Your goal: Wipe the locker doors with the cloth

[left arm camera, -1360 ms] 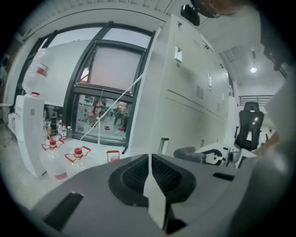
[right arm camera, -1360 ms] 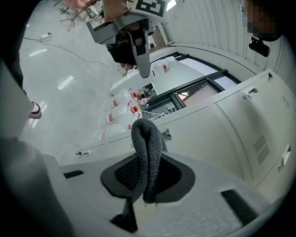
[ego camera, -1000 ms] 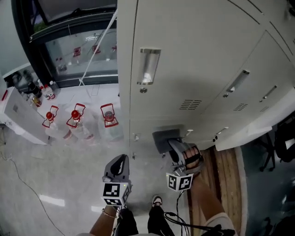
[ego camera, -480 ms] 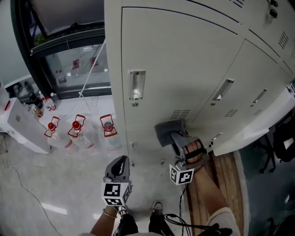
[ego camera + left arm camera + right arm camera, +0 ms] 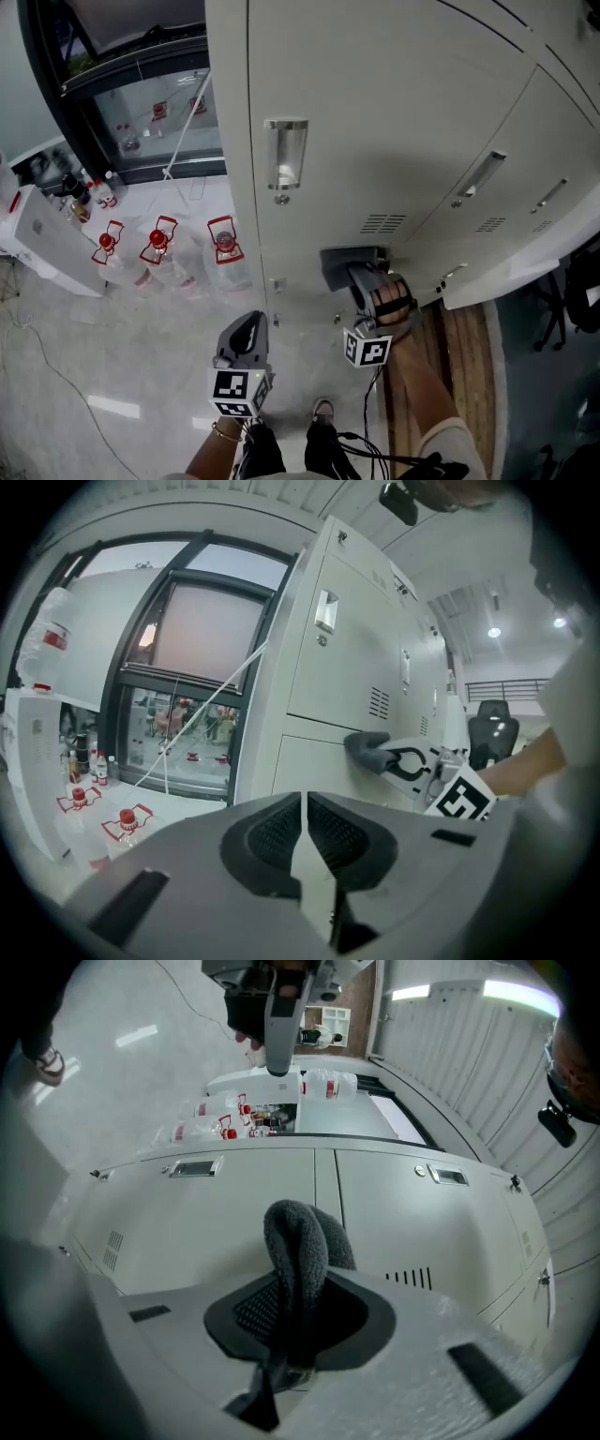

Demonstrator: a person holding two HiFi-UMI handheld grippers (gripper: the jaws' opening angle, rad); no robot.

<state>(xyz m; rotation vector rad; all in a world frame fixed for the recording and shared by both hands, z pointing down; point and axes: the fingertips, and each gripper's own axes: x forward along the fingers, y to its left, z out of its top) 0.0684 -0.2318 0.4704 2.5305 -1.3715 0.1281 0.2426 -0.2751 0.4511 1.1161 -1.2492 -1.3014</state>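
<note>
Closest in, the left gripper (image 5: 303,829) hangs low with its jaws pressed together on nothing, off the lockers. Just past it, the right gripper (image 5: 296,1305) is clamped on the dark grey folded terry cloth (image 5: 338,264). The cloth sits flat against the pale grey metal locker door (image 5: 375,122), at its bottom edge near the right-hand corner, directly under the little vent slots (image 5: 382,223). Higher up that door is the recessed silver handle (image 5: 285,153). Farther off to the left, clear plastic bottles with red caps (image 5: 159,244) stand on the glossy floor (image 5: 112,347).
</note>
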